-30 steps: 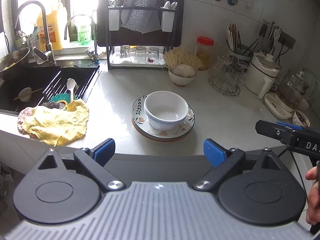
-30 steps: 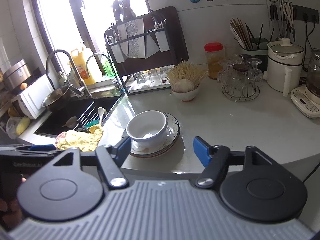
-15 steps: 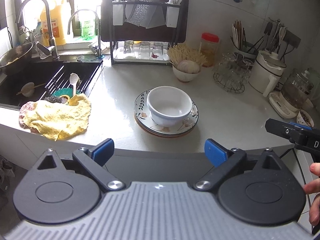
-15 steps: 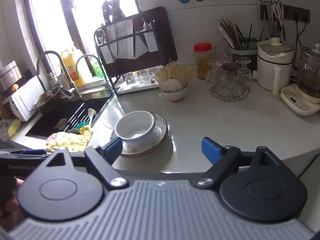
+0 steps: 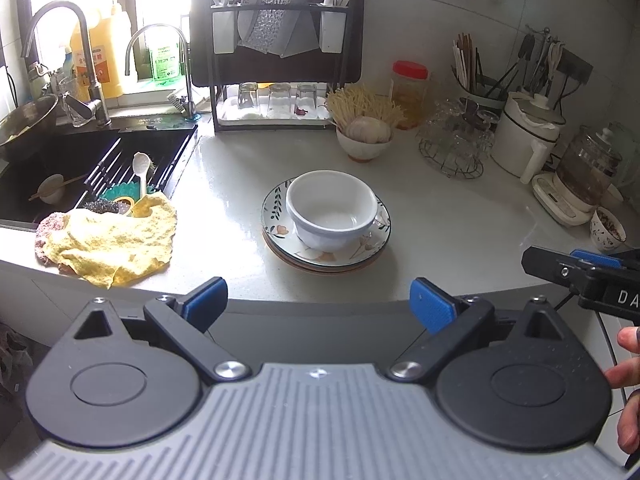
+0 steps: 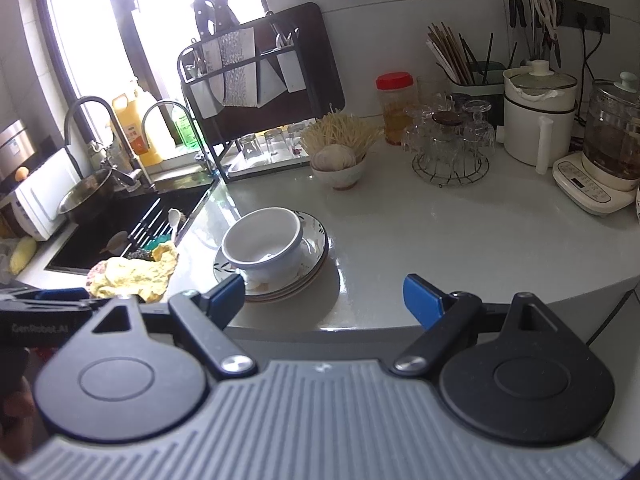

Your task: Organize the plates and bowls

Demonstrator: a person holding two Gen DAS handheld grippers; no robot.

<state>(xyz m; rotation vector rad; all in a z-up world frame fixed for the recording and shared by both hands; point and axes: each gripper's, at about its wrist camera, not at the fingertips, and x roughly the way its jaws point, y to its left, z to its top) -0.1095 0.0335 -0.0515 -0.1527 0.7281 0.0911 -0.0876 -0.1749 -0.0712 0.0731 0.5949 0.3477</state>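
A black sink point(image 5: 52, 168) is sitting far to the left of the white bowl point(image 5: 331, 210), with a white spoon point(image 5: 141, 168) lying on its rack; a yellow cloth point(image 5: 116, 240) is draping over the counter edge between sink and bowl; the bowl itself is resting upright on a stack of floral plates point(image 5: 280, 236), and bowl and plates are sitting together on the white counter point(image 5: 440, 232), near its front edge; behind the bowl, a smaller bowl holding garlic point(image 5: 364, 136) is standing in front of a dark dish rack point(image 5: 276, 60); further right of the bowl, a wire stand of glasses point(image 5: 452, 148) and a white pot point(image 5: 524, 140) are lining the wall.

The left gripper point(image 5: 318, 300) is hovering off the counter edge directly in front of the bowl, its blue-padded fingers point(image 5: 206, 298) spread wide and gripping nothing; the right gripper point(image 6: 322, 298) is hanging to the bowl's right, its fingers point(image 6: 422, 300) likewise parted wide and empty, with the left pad overlapping the plates' rim in the right wrist view, though whether it is touching cannot be told.
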